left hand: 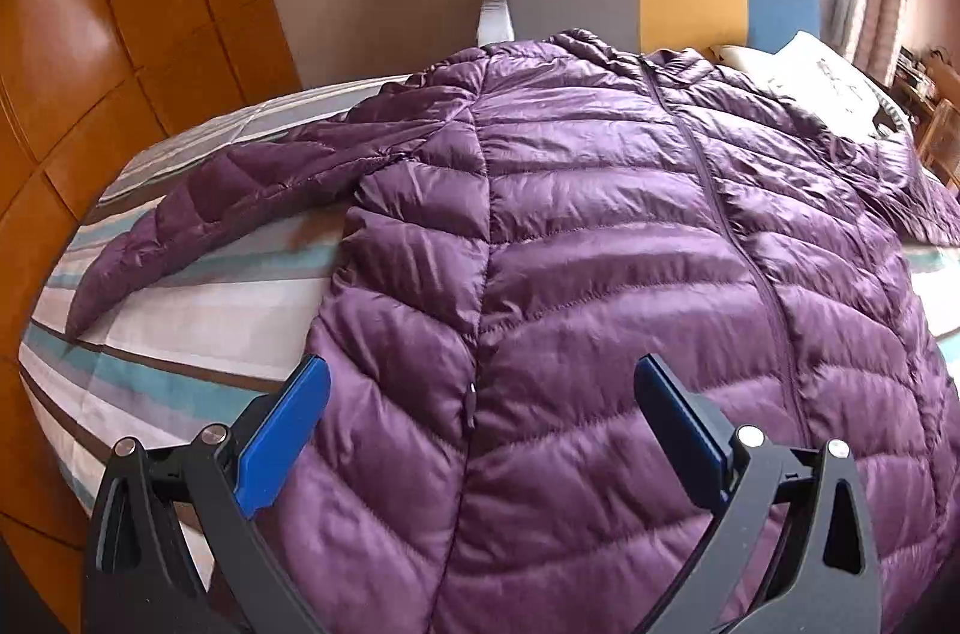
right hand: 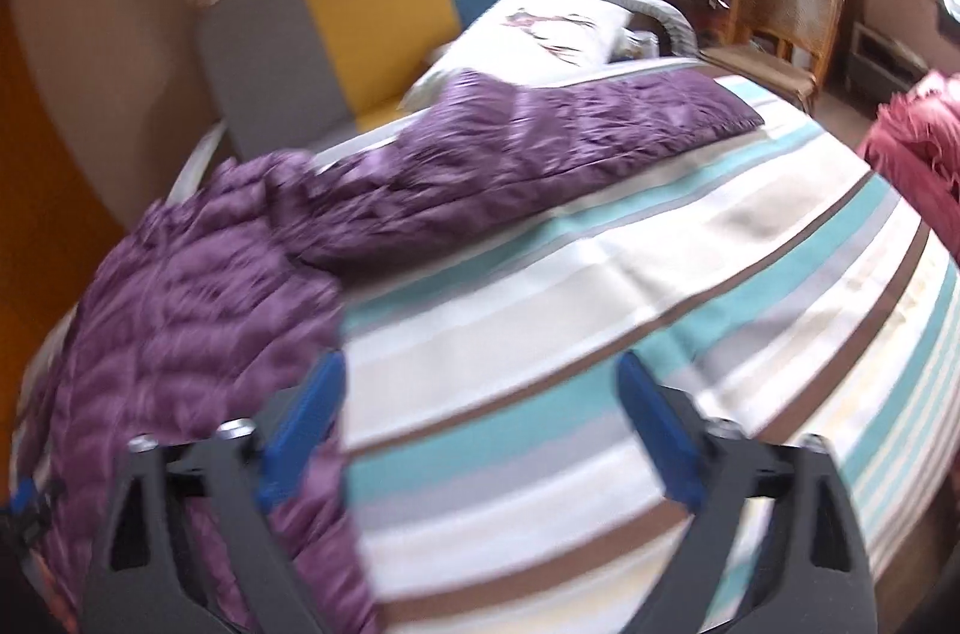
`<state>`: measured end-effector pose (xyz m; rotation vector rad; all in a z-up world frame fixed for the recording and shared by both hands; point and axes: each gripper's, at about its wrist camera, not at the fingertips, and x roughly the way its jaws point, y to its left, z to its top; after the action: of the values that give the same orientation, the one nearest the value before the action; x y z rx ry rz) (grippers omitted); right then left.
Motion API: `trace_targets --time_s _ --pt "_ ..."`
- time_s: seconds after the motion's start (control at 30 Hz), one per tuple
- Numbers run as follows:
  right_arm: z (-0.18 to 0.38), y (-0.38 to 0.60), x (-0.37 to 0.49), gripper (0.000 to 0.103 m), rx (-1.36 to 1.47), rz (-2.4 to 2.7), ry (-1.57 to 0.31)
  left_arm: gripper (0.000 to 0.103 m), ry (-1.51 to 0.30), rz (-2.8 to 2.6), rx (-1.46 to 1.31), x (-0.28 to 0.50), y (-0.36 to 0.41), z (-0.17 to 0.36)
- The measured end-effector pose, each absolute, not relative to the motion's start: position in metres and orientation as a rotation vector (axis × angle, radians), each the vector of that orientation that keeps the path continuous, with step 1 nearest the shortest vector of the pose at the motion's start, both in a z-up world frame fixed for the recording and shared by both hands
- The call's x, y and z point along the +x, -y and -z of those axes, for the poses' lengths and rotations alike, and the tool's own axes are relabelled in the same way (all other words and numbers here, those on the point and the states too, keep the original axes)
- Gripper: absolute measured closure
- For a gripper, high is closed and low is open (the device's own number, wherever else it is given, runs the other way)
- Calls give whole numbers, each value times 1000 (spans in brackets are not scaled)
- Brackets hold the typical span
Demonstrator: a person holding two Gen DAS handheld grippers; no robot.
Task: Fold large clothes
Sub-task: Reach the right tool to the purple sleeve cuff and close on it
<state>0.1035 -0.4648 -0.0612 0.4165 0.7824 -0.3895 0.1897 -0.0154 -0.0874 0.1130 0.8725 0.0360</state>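
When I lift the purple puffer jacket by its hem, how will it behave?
The purple puffer jacket will probably drape limply: its sleeve lies slack on the striped bedsheet. Its puffy quilting suggests lightness. The glossy shell may slip between the open fingers.

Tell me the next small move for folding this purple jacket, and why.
Probably lower the left gripper onto the purple quilted down jacket hem and pinch it: the jacket lies flat and zipped on the striped bedsheet, both grippers open, nothing held.
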Motion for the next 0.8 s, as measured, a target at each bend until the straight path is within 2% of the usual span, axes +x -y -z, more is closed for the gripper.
trace_targets --time_s 0.13,0.47,0.73,0.8 --pt "77 509 125 35 516 440 -780 2 -862 -51 150 198 17 104" --pt "106 606 166 36 789 568 -714 2 -856 15 88 192 10 119" --pt "119 636 186 35 895 633 -649 2 -868 35 52 190 5 125" --pt "120 640 193 46 880 654 -640 2 -866 35 56 188 5 125"
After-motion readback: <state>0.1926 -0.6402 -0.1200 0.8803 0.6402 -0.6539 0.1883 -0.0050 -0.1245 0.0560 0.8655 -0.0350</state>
